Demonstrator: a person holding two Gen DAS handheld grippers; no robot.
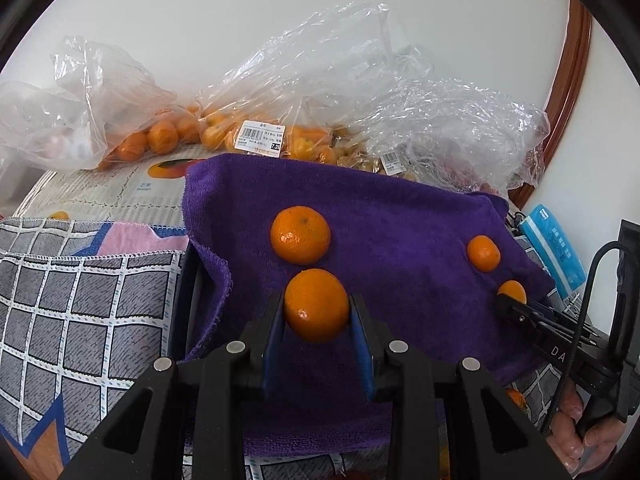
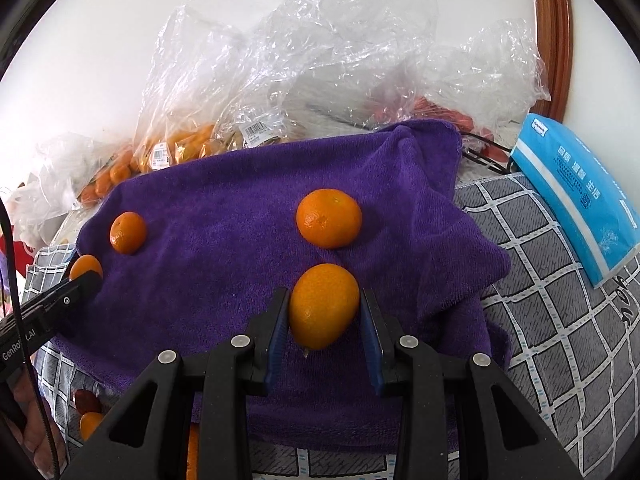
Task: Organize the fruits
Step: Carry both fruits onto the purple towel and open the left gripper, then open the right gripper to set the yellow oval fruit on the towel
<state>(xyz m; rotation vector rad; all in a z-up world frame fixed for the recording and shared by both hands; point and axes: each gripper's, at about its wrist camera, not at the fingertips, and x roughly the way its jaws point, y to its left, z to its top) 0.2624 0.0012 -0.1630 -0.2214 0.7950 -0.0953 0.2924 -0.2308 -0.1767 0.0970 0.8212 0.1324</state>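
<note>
Holding: each gripper clamps a mandarin over the purple towel.

Left wrist view:
- Left gripper (image 1: 316, 306): fingers narrow, pads pressed on both sides of the near mandarin (image 1: 316, 304).
- Towel (image 1: 400, 216): spread flat, with a second mandarin (image 1: 300, 234) lying loose just beyond the held one.
- Far side: a small mandarin (image 1: 483, 253) lies free; the other gripper's tip covers one more (image 1: 512, 290) at the towel's right edge.
- Bags (image 1: 256, 120): clear plastic, more fruit inside, behind the towel.

Right wrist view:
- Right gripper (image 2: 324, 306): fingers narrow, closed on an oval mandarin (image 2: 323, 304).
- Loose mandarin (image 2: 329, 218): on the towel, just ahead of the held one.
- Blue pack (image 2: 576, 196): on the checked cloth (image 2: 560, 320), to the right.

Step in hand: likely setting fruit out in rows on the towel.
Next move calls for: lowering each fruit until it rests, then easing the pads apart gently so it does not roll.
</note>
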